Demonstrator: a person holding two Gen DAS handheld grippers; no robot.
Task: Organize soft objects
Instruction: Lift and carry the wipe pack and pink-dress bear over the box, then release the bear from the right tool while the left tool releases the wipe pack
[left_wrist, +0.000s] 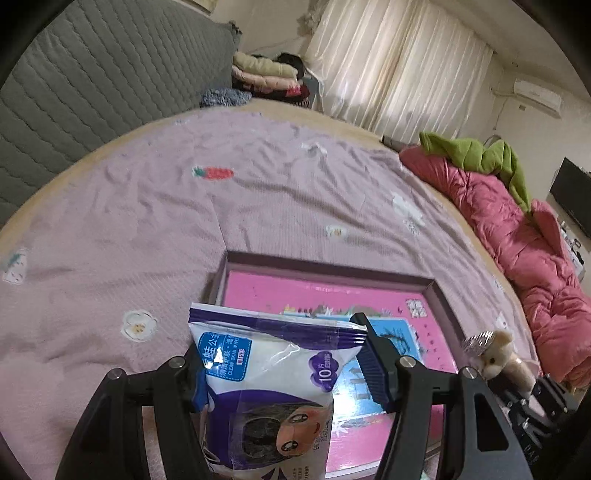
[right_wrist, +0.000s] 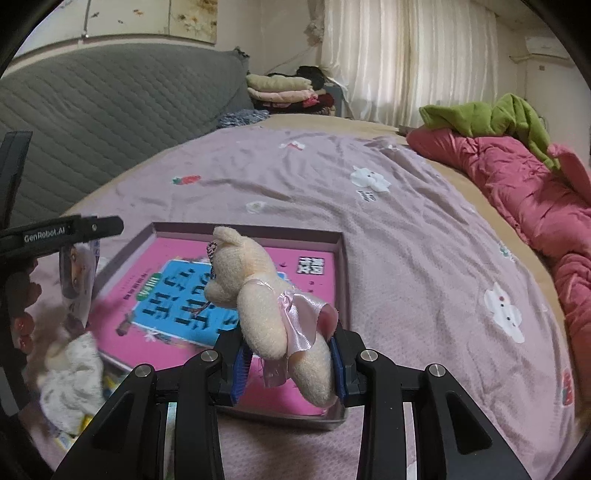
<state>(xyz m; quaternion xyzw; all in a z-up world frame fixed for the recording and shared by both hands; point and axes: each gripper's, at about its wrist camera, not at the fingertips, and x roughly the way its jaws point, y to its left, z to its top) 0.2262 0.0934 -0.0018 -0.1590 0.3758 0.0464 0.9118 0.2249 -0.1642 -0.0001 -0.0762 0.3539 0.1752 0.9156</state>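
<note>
A white and purple pack of wipes (left_wrist: 269, 380) stands between the pads of my left gripper (left_wrist: 284, 369), which is shut on it above the near left part of a shallow tray (left_wrist: 332, 269) with a pink and blue floor. My right gripper (right_wrist: 290, 362) is shut on a cream plush bear (right_wrist: 258, 295) in a pink satin skirt, held over the tray's (right_wrist: 341, 258) near right side. The bear (left_wrist: 495, 354) shows at the right of the left wrist view. The left gripper (right_wrist: 62, 230) with the pack (right_wrist: 75, 280) shows at the left of the right wrist view.
The tray lies on a lilac bedspread (right_wrist: 406, 229) with small cartoon patches. A pink quilt (right_wrist: 535, 199) and a green garment (right_wrist: 491, 118) lie along the right side. A grey quilted headboard (right_wrist: 110, 103) and folded clothes (right_wrist: 284, 90) are behind. A white cloth (right_wrist: 74, 387) lies left of the tray.
</note>
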